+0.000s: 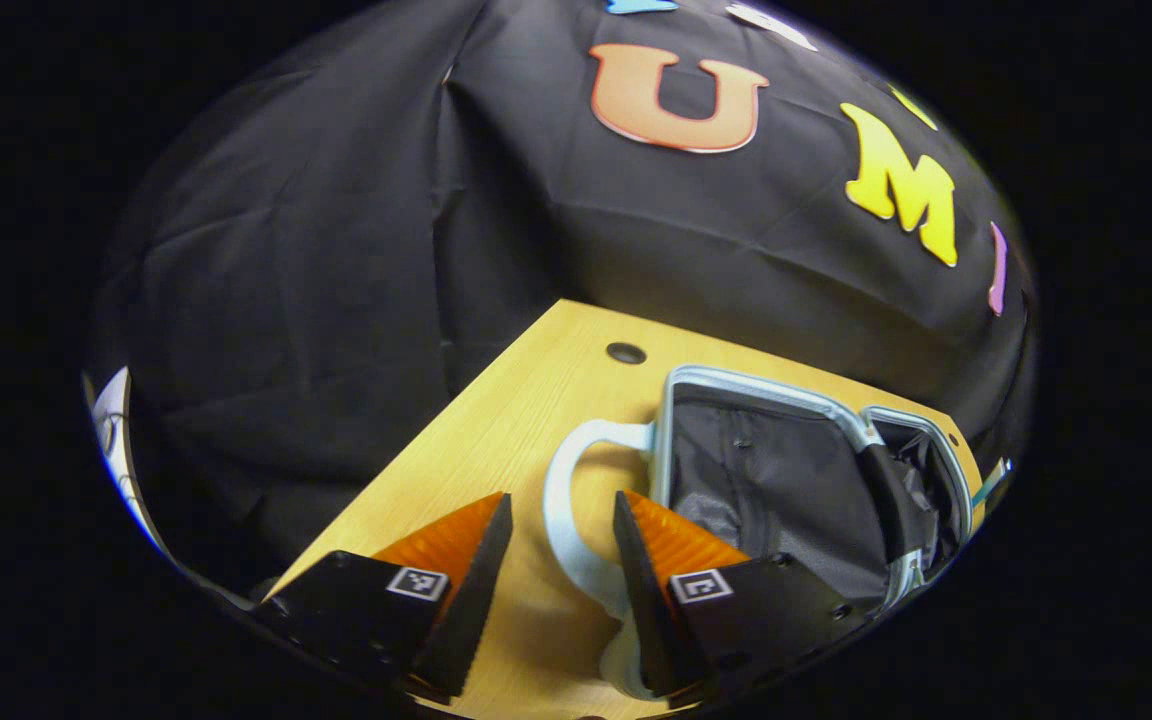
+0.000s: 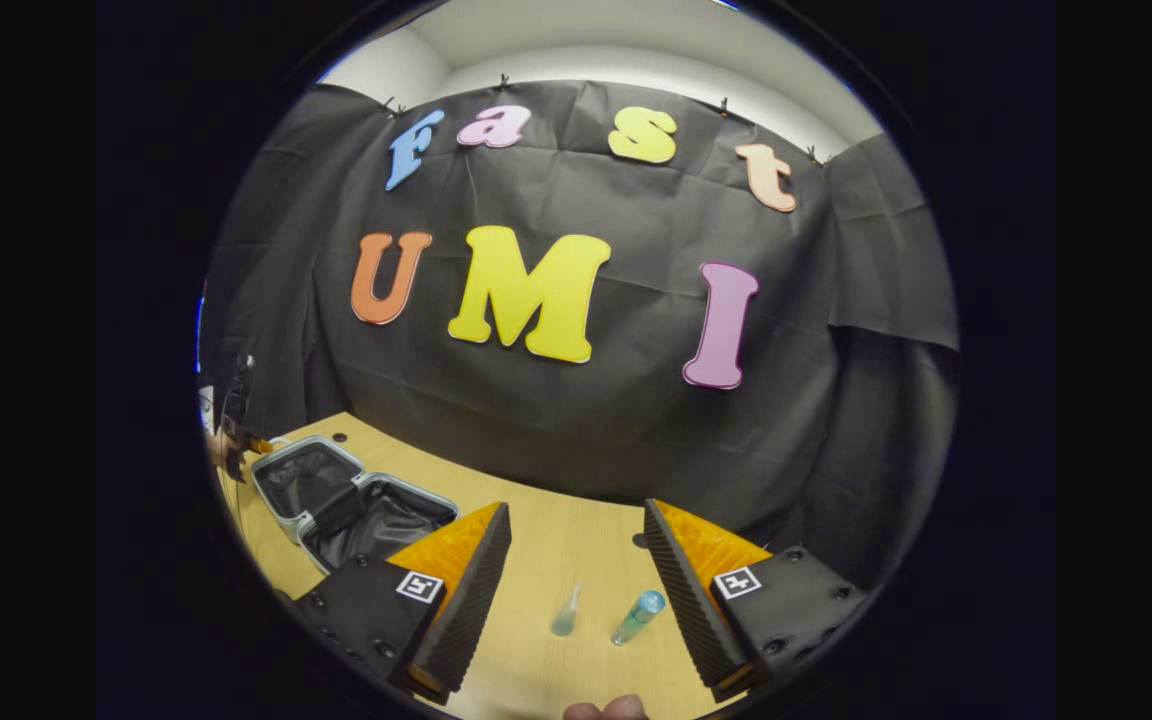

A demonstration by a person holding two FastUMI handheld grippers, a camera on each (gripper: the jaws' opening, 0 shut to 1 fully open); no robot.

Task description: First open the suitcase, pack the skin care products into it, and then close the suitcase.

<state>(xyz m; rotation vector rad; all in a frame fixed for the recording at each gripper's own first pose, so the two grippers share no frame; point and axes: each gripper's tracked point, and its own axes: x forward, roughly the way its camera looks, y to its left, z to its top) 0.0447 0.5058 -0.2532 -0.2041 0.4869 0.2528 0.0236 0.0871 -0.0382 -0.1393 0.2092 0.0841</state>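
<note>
The pale blue suitcase point(image 1: 796, 470) lies open on the wooden table point(image 1: 496, 430), showing its black lining; its white handle point(image 1: 571, 500) curves toward my left gripper point(image 1: 563, 560). That gripper is open, and the handle loop lies between and beyond its fingers. In the right gripper view the open suitcase point(image 2: 351, 505) sits at the left. My right gripper point(image 2: 576, 575) is open above the table, with two skin care products lying between its fingers: a small clear bottle point(image 2: 565, 612) and a teal tube point(image 2: 638, 616). The other gripper point(image 2: 236, 440) shows at the suitcase's far left edge.
The table point(image 2: 556, 530) has a round cable hole point(image 1: 626, 352) near its back edge. Black cloth hangs close behind the table. A fingertip point(image 2: 604, 710) shows at the bottom of the right gripper view.
</note>
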